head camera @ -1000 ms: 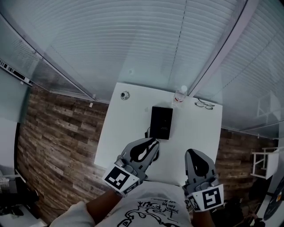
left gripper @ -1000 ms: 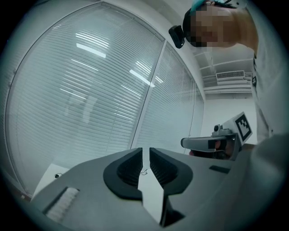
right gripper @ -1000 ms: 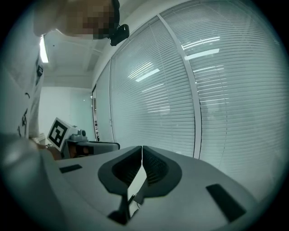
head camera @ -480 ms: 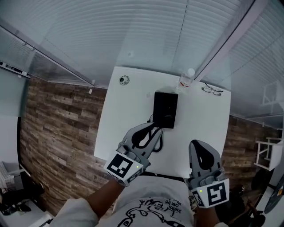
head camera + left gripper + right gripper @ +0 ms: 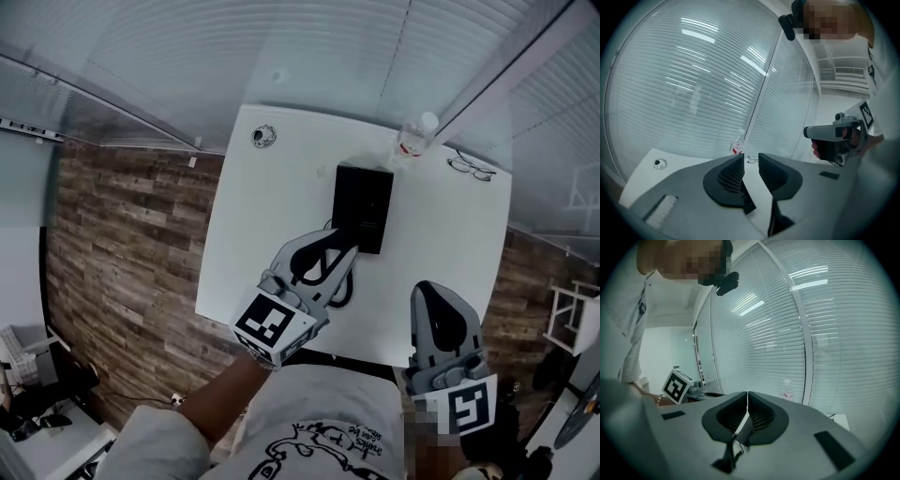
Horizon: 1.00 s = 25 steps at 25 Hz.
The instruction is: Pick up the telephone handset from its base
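Approach phase: my left gripper (image 5: 337,255), jaws just opening slightly with nothing between, hovers by the black phone (image 5: 364,202) at frame centre, handset indistinct; right gripper (image 5: 433,292), lower right, is closed. Next I should widen and straddle the handset.

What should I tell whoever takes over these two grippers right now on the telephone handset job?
Left gripper: jaws have just been opening, slightly apart, nothing between them; it is above the near part of the table, pointing at the telephone.
Right gripper: shut, empty, by the table's near edge.
Telephone: black, mid-table; the handset seems to lie on its left side. Bottle and glasses stand beyond it.
Done: approach only.
To do: close on the handset, lift it.
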Each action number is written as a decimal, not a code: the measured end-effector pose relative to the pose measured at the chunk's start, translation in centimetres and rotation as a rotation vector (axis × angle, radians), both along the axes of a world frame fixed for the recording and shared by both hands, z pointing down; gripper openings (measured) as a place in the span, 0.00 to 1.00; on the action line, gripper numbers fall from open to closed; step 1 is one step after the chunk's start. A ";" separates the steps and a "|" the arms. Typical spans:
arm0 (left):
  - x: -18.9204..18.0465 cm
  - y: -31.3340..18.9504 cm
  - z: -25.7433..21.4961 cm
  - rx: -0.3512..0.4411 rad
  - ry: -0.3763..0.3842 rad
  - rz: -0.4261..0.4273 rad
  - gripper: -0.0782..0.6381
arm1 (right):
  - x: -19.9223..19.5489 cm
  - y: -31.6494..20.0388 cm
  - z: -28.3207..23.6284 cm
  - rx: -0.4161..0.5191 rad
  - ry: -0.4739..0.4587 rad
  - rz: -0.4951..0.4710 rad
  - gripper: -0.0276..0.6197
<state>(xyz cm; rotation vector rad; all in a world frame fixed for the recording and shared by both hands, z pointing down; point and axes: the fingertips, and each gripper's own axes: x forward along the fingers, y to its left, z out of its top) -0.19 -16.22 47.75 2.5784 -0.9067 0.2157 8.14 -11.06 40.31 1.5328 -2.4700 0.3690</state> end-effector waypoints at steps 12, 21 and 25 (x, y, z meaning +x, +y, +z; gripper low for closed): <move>0.1 -3.6 8.1 -0.106 -0.041 -0.064 0.24 | 0.8 -1.6 4.9 -0.060 -0.020 0.000 0.05; -0.2 -5.7 11.5 -0.127 -0.069 -0.101 0.28 | 0.8 -2.5 7.7 -0.106 -0.038 -0.020 0.05; -0.5 -6.3 13.4 -0.146 -0.075 -0.125 0.31 | 0.8 -2.7 8.8 -0.129 -0.046 -0.020 0.05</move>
